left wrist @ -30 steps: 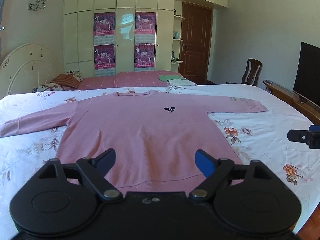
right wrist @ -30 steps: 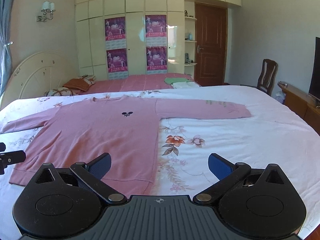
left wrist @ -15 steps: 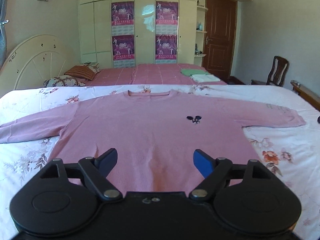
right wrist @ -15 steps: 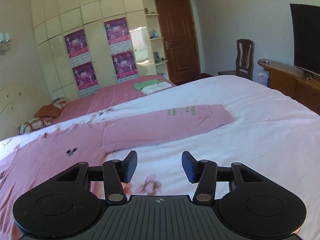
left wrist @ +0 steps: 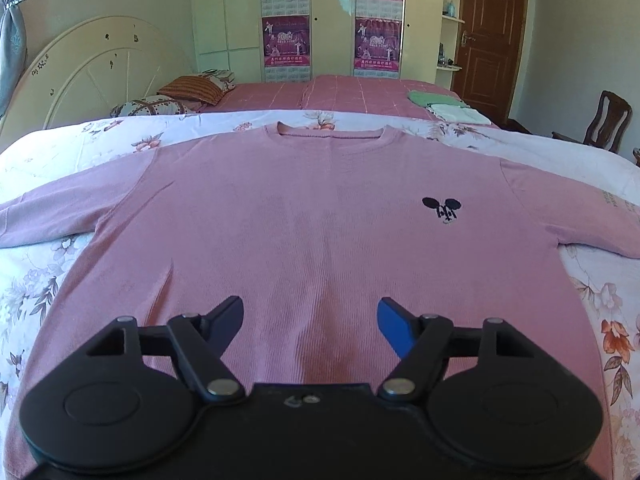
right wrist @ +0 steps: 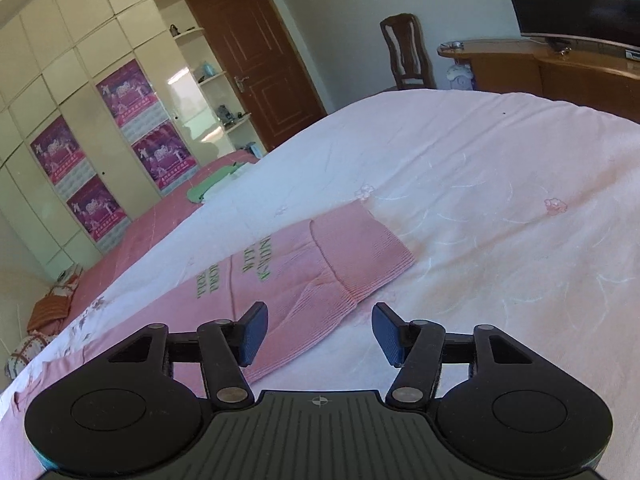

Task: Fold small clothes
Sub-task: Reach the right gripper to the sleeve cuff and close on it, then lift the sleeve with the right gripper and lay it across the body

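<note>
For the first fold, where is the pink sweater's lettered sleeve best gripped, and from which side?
Probably at the ribbed cuff of the sleeve. It lies flat with its end edge free on the bedspread, just ahead of the right gripper, so pinch it from the open end.

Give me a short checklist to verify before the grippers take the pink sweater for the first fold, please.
1. Pink sweater lies flat, front up: ok.
2. Sleeve cuff spread flat on the bedsheet: ok.
3. Right gripper has nothing between its pads: ok.
4. Left gripper over the sweater body, jaws closing, nothing pinched: ok.
5. Right gripper lined up on the cuff: not ok, the cuff edge is beside its left pad.
6. Left sleeve end: cannot tell, out of view.
</note>
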A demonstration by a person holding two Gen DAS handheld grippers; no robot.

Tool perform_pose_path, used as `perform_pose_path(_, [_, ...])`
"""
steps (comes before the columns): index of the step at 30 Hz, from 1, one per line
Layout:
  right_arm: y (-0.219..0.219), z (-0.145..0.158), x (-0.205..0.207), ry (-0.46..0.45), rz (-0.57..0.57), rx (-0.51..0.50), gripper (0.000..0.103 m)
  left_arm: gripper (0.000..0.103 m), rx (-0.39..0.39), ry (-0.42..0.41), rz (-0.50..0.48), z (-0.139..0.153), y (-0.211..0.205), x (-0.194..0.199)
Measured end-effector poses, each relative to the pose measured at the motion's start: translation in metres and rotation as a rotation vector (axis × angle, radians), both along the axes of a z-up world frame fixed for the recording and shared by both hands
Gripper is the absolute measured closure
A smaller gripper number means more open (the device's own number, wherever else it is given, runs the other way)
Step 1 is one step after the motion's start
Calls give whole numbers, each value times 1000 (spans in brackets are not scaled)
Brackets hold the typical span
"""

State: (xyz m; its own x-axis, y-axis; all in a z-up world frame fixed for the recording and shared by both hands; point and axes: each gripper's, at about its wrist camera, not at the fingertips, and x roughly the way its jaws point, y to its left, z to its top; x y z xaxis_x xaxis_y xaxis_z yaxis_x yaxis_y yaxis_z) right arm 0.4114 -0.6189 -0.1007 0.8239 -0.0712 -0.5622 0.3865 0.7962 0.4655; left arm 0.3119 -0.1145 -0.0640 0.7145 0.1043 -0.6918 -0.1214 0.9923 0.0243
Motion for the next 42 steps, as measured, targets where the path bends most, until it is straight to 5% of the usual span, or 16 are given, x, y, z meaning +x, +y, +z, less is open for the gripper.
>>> perform_pose_path(11, [-68, -18, -3, -42, -88, 269, 57, 31, 0, 47, -13, -8, -15, 19])
perform_pose_path(12, [-72, -17, -3, -51, -86, 279, 64, 31, 2, 50, -16, -8, -16, 21])
perform_pose_path(13, [-74, -17, -2, -47, -84, 274, 71, 31, 2, 53, -20, -8, -17, 22])
perform_pose_path(14, [-77, -17, -1, -34, -83, 269, 97, 31, 3, 57, -24, -8, -19, 25])
perform_pose_path(19, [-78, 12, -19, -103, -65, 128, 98, 31, 20, 39, -36, -1, -17, 30])
perform_pose_path(21, [-79, 3, -16, 8, -71, 81, 98, 31, 9, 50, -29, -2, -12, 31])
perform_pose_path(23, [-79, -1, -23, 22, -72, 94, 98, 29, 6, 50, -25, -1, -6, 30])
perform_pose_path(32, [-26, 34, -41, 2, 11, -45, 98, 26, -14, 70, -7, -11, 35, 16])
perform_pose_path(42, [117, 70, -40, -55, 202, -156, 98, 22, -56, -13, -88, -7, 93, 17])
